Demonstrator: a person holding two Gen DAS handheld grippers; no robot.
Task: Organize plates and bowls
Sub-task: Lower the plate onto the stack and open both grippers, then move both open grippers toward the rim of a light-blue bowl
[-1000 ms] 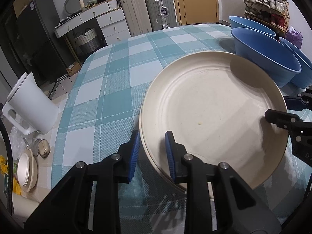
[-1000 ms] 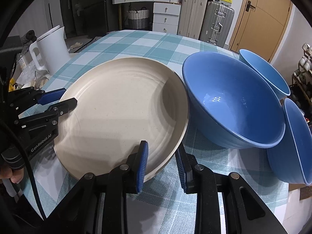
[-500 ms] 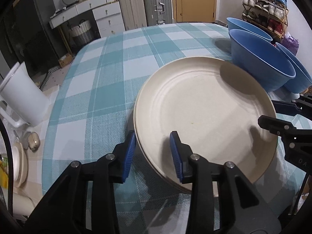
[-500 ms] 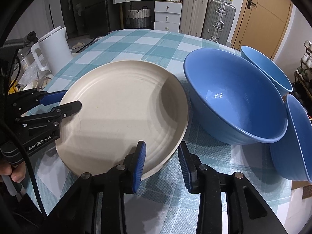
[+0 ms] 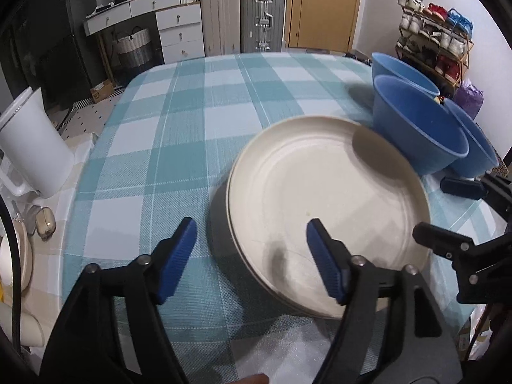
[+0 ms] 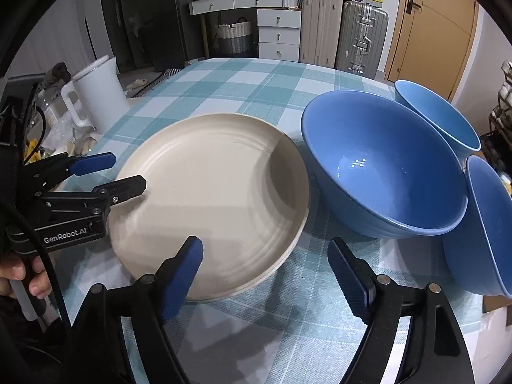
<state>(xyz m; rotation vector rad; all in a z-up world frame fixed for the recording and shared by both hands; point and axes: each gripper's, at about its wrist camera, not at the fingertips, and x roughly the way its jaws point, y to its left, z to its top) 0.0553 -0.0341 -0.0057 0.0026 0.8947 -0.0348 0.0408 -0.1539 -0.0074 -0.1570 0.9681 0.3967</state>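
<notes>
The cream plate stack (image 6: 211, 198) lies flat on the checked tablecloth (image 5: 179, 147), directly ahead of both grippers, its far edge just beside the big blue bowl (image 6: 380, 166). A second ago each gripper pinched the stack's rim; now the left gripper (image 5: 251, 257) and the right gripper (image 6: 265, 276) both stand spread wide, holding nothing, their near rims between the pads but untouched. So the plates look set down and released. Judging by that, the three bowls, the other two (image 6: 438, 115) (image 6: 486, 224) off to the right gripper's right, come next for nesting.
</notes>
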